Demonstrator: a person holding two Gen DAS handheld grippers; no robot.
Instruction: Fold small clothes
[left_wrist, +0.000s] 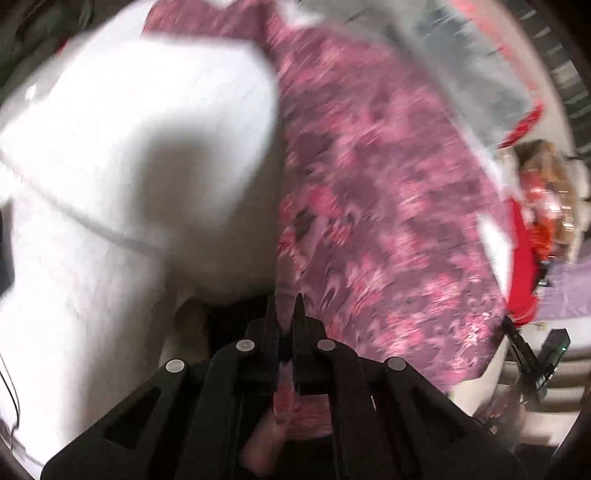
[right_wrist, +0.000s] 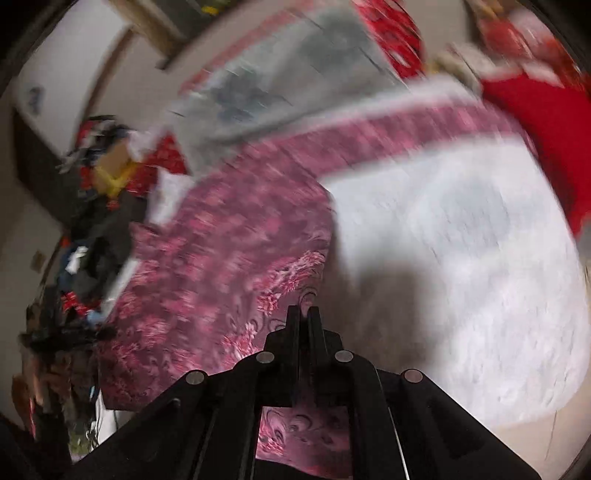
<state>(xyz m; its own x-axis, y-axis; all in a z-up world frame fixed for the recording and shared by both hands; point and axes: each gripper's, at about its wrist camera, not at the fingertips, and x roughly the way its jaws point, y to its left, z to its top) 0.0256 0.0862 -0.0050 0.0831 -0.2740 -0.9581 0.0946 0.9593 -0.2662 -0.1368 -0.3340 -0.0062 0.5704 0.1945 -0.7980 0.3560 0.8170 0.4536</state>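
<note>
A pink and maroon flower-patterned garment (left_wrist: 388, 192) lies spread over a white sheet (left_wrist: 129, 147); both views are blurred by motion. In the left wrist view my left gripper (left_wrist: 286, 306) is shut, with a fold of that garment pinched between its fingers and hanging below them. The right wrist view shows the same garment (right_wrist: 221, 258) beside the white sheet (right_wrist: 461, 258). My right gripper (right_wrist: 304, 314) is shut on the garment's edge, and sharp swirl-patterned fabric shows under its fingers.
A red cloth (right_wrist: 546, 122) lies at the sheet's far right. A grey see-through plastic bag (right_wrist: 288, 74) sits beyond the garment. A dark heap of mixed clothes (right_wrist: 96, 221) stands at the left. A black device (left_wrist: 546, 354) shows low on the right in the left wrist view.
</note>
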